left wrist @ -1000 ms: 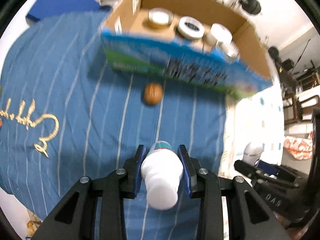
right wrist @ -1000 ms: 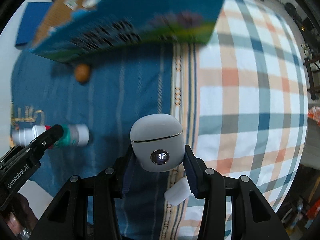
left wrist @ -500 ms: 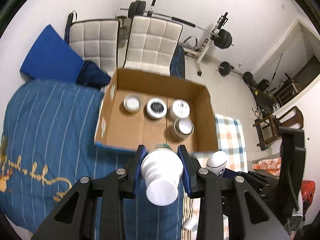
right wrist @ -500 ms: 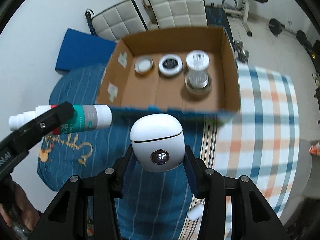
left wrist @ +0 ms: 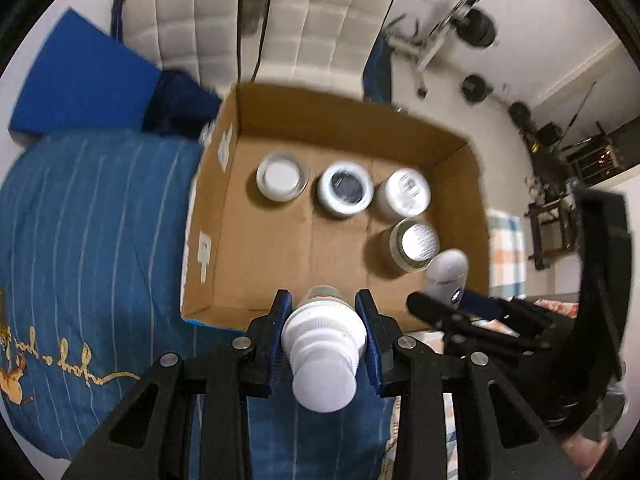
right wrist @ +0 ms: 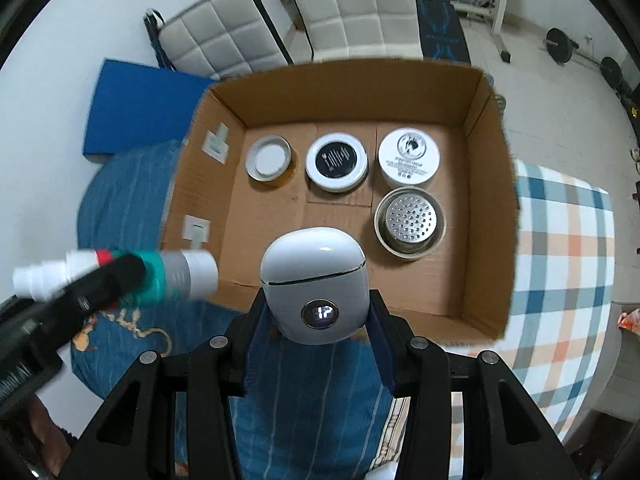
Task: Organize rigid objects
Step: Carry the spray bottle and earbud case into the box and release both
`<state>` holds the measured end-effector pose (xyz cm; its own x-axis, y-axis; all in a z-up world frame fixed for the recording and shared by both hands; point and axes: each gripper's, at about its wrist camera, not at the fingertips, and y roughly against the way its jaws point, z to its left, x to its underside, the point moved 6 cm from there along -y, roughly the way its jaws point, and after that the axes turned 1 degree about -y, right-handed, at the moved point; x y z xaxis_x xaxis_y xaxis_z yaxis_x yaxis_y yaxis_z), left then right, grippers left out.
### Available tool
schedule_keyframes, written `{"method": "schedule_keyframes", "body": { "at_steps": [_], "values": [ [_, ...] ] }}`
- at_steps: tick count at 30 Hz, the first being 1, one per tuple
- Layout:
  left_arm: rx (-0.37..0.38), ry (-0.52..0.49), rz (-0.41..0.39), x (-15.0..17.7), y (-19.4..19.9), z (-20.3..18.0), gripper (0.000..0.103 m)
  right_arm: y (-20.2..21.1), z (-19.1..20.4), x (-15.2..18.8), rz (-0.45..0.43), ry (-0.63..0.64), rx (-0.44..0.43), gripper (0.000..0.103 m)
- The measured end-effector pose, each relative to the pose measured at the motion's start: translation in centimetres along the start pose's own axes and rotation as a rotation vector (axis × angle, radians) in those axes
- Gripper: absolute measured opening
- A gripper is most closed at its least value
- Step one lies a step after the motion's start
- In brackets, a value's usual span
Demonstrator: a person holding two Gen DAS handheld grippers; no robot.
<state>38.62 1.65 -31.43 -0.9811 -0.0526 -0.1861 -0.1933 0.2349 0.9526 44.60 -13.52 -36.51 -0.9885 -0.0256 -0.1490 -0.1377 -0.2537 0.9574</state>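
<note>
Overhead, item by item, largest first.

Bedspread (right wrist: 312,400): one, blue fabric with pale stripes and gold embroidered script at 8 o'clock; a plaid sheet (right wrist: 560,264), orange, blue and white, adjoins it at 3 o'clock.

Cardboard box (right wrist: 492,200): one, open-topped, brown corrugated, rectangular, resting on the bedding; paper labels on its left inner wall.

Quilted chairs (right wrist: 352,4): two, white padded squares, at 12 o'clock beyond the box.

Round containers in the box: four. Along the far wall, a glass jar (right wrist: 268,159) with white centre at 10 o'clock, a white tin with black label (right wrist: 337,162) in the middle, and a white printed-lid tub (right wrist: 409,152) at 2 o'clock. Below that tub, a jar with perforated metal lid (right wrist: 410,222).

Left gripper (left wrist: 324,320): black frame, blue pads, jaws clamped on a white plastic bottle (left wrist: 324,344) with ribbed cap and teal, red and grey bands, held over the box's near edge at 6 o'clock.

Right gripper (right wrist: 316,316): jaws clamped on a glossy white rounded case (right wrist: 316,276) with a small round lit display, held above the box's near wall.
</note>
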Motion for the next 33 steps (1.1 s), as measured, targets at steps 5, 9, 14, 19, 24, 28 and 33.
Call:
{"method": "schedule_keyframes", "body": {
  "at_steps": [5,9,14,19,24,28,33],
  "values": [
    [-0.03,0.043,0.144,-1.5,-6.5,2.2,0.03,-5.8,-0.6,-1.2,0.116,-0.016,0.012,0.048],
    [-0.085,0.054,0.181,-2.8,-9.4,3.7,0.03,-9.4,-1.2,-2.0,0.176,-0.022,0.042,0.048],
    [-0.103,0.091,0.166,-4.8,-11.5,5.2,0.03,-12.1,-1.5,-2.7,0.215,-0.025,0.064,0.048],
    [-0.12,0.095,0.157,-6.2,-12.4,5.8,0.03,-14.2,-1.5,-3.0,0.244,-0.026,0.083,0.048],
    [-0.18,0.062,0.196,-5.0,-14.5,6.6,0.03,-15.6,-1.7,-3.2,0.265,-0.026,0.1,0.048],
    [-0.229,0.002,0.218,-3.0,-16.0,6.3,0.03,-16.1,-1.6,-3.1,0.274,-0.014,0.105,0.049],
    [-0.226,-0.004,0.219,-2.6,-15.7,6.3,0.03,-16.5,-1.5,-2.9,0.272,-0.007,0.123,0.049]
  ]
}}
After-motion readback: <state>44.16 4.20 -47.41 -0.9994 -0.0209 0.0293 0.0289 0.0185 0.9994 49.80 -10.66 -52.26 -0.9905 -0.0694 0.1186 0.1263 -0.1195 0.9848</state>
